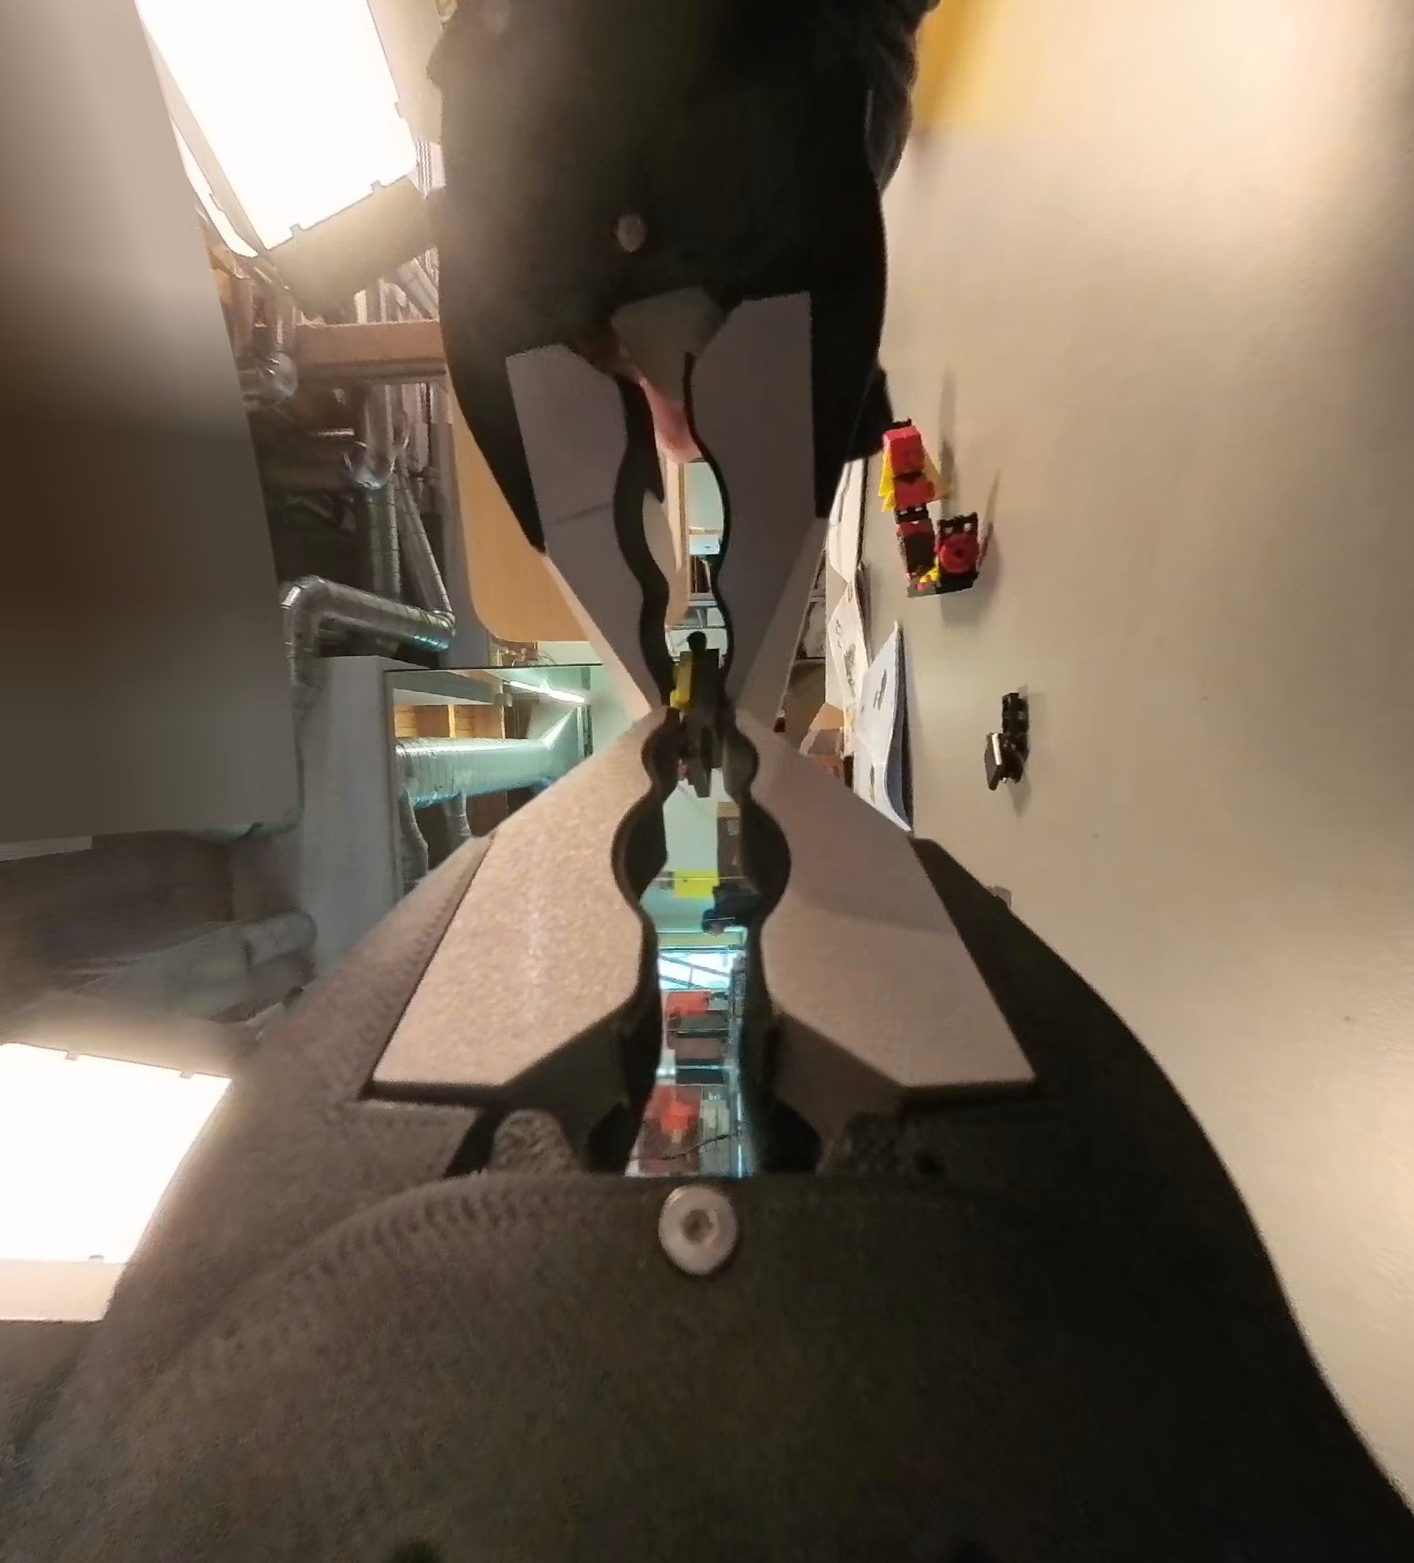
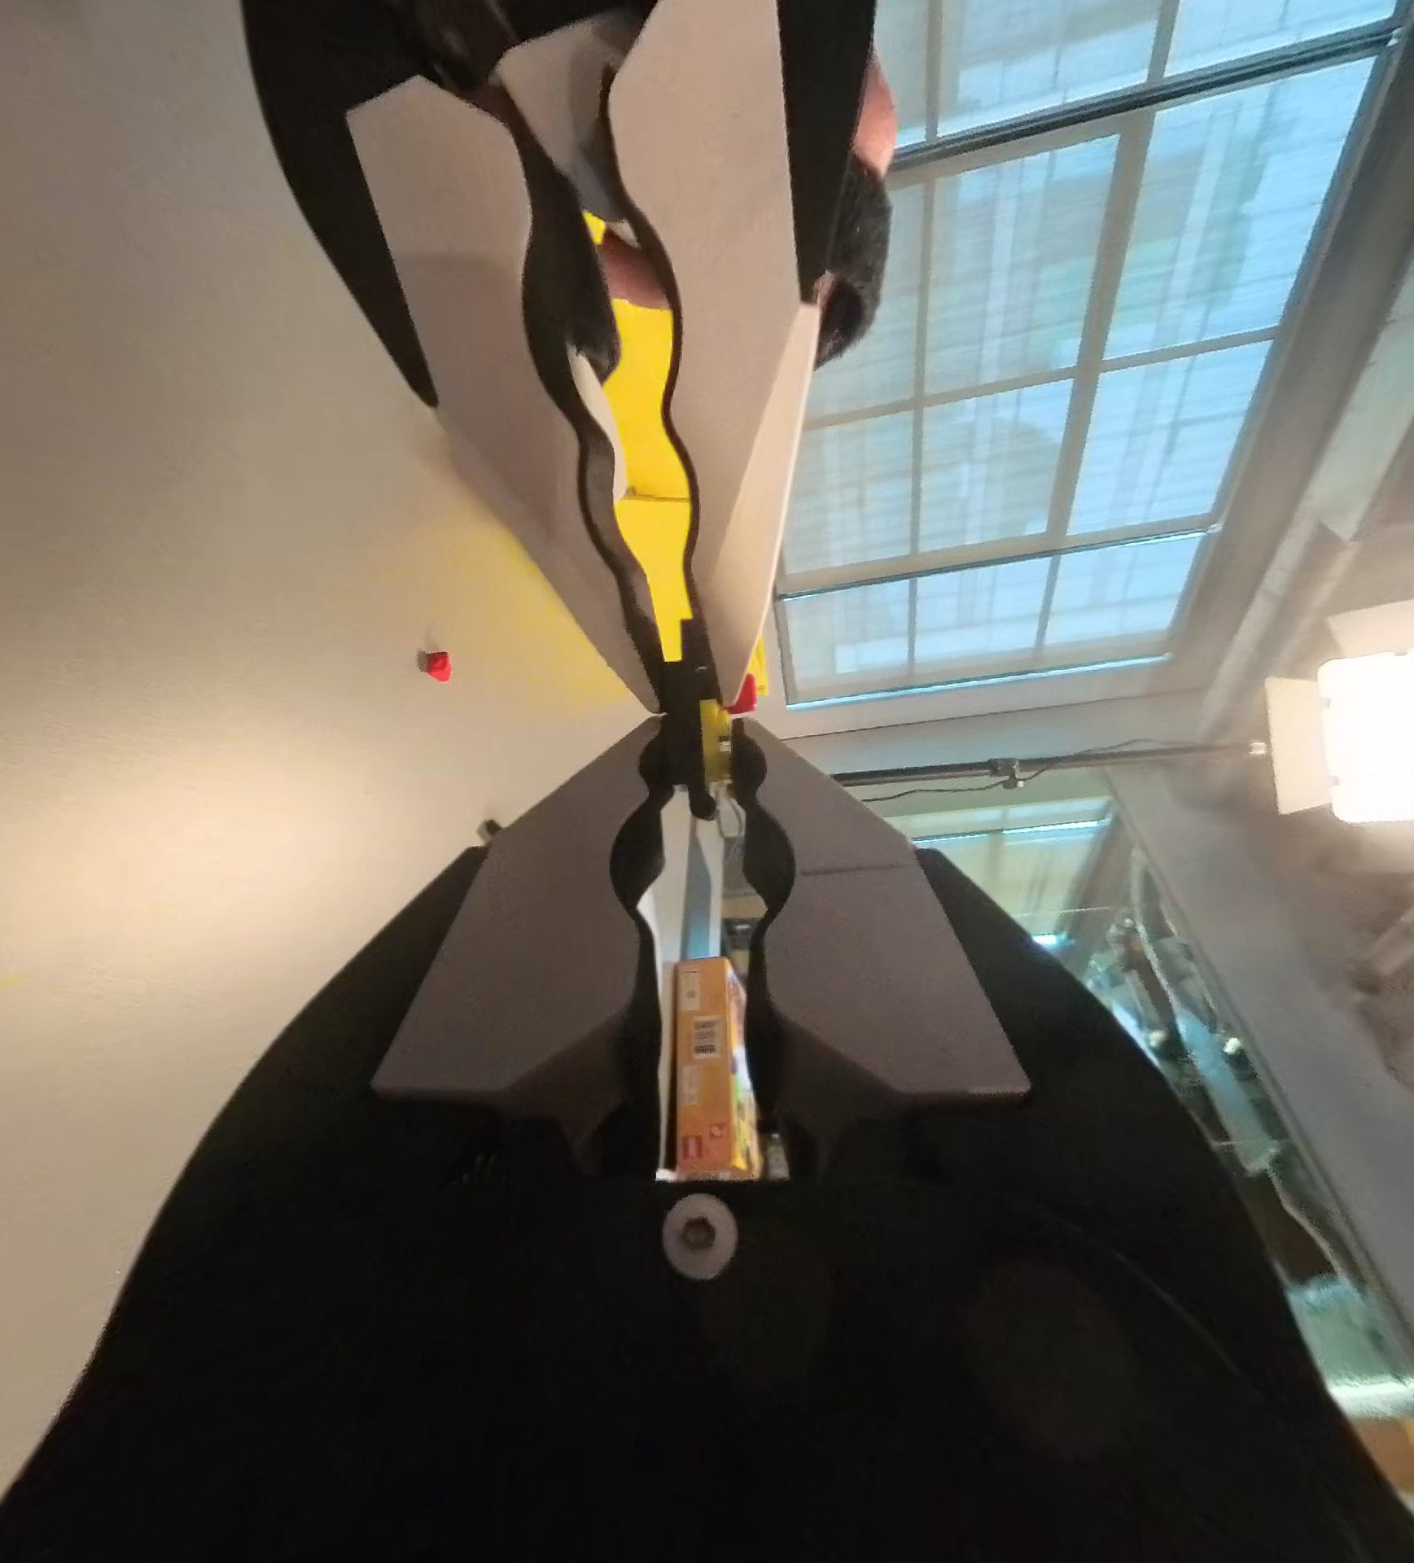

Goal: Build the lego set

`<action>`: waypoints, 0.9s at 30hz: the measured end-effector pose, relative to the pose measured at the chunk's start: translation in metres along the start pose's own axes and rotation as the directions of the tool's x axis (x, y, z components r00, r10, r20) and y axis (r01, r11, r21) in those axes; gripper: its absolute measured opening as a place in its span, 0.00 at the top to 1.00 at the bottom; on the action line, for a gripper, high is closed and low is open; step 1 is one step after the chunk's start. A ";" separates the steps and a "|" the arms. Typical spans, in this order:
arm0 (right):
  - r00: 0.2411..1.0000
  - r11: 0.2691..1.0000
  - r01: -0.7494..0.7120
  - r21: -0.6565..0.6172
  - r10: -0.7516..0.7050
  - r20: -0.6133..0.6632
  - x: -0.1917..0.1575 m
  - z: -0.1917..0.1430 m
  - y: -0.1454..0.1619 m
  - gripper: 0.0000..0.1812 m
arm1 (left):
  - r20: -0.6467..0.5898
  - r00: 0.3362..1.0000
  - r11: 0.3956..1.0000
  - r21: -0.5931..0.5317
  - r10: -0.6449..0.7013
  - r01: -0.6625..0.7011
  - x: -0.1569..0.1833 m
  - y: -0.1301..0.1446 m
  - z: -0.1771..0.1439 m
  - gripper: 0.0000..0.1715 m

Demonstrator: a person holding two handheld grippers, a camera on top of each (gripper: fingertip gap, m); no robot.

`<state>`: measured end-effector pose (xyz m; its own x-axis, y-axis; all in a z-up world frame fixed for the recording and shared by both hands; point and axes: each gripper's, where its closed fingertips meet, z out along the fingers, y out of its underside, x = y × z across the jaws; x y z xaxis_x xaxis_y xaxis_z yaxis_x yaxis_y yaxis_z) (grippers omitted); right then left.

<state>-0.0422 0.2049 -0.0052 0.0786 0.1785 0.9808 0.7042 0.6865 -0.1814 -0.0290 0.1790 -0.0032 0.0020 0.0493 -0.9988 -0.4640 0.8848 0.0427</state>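
While the pale bench [image 1: 1194, 338] ran along one side, the left gripper [image 1: 699, 744] and the right gripper [image 2: 699, 753] met tip to tip above it, the fingers of each closed on the same small black-and-yellow lego piece [image 1: 696, 702]. A red-and-yellow lego assembly [image 1: 931, 516] lay on the bench, a small black part [image 1: 1006, 740] near it, and a lone red brick [image 2: 435, 665].
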 end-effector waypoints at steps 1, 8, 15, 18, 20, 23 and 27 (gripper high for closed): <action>1.000 1.000 0.008 0.001 -0.008 -0.009 0.001 0.000 -0.001 0.95 | 0.005 1.000 1.000 0.006 0.001 -0.001 -0.001 -0.001 0.000 0.95; 0.999 0.999 0.031 0.009 -0.031 -0.040 0.006 -0.004 -0.003 0.95 | 0.024 1.000 0.999 0.036 0.007 -0.008 -0.006 -0.008 -0.004 0.90; 0.999 0.999 0.037 -0.016 -0.038 -0.029 0.002 -0.005 0.008 0.95 | 0.006 0.994 0.994 -0.019 -0.111 0.111 -0.004 0.013 -0.011 0.87; 1.000 0.999 -0.003 -0.048 0.002 -0.021 -0.013 -0.002 0.028 0.95 | -0.022 0.929 0.923 -0.120 -0.370 0.365 0.004 0.044 -0.019 0.86; 0.999 0.997 -0.011 -0.081 0.007 -0.043 -0.026 0.002 0.041 0.95 | -0.024 0.841 0.828 -0.192 -0.540 0.526 0.009 0.065 -0.027 0.86; 0.993 0.991 0.069 -0.114 -0.079 -0.085 -0.037 0.004 0.048 0.95 | 0.055 0.705 0.672 -0.258 -0.708 0.695 0.008 0.094 -0.047 0.88; 0.993 0.995 0.031 -0.091 -0.041 -0.112 -0.040 0.005 0.043 0.95 | 0.246 0.552 0.516 -0.197 -0.797 0.834 -0.014 0.125 -0.073 0.90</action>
<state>-0.0189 0.2309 -0.0530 0.1281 0.0702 0.9893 0.7678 0.6244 -0.1437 -0.1514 0.2548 0.0145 0.5886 -0.5643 -0.5789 -0.4126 0.4062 -0.8154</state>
